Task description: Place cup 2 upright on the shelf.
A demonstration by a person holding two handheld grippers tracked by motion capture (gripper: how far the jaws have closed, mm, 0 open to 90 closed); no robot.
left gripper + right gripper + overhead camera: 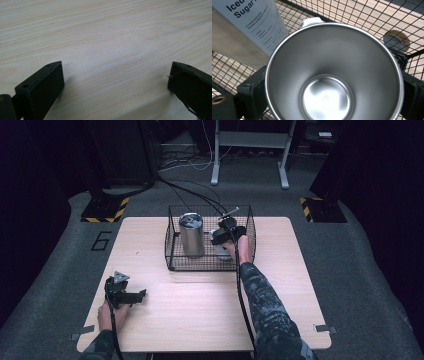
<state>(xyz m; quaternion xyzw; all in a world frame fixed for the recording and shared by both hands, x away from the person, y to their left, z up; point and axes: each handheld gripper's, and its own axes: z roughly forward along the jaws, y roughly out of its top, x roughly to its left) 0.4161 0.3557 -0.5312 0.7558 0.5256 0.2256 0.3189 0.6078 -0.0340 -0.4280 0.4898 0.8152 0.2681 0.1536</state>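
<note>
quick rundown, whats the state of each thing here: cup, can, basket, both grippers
steel cup: empty, inside the basket, held between the right gripper's jaws
tall can: upright in the basket, lid on, untouched
wire basket: open-topped, sitting on the table
right gripper: shut on the steel cup, in the basket
left gripper: open, nothing between its jaws, low over bare table

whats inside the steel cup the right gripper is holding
Nothing: the steel cup shows a bare shiny bottom. What lies under it in the wire basket is covered.
</note>
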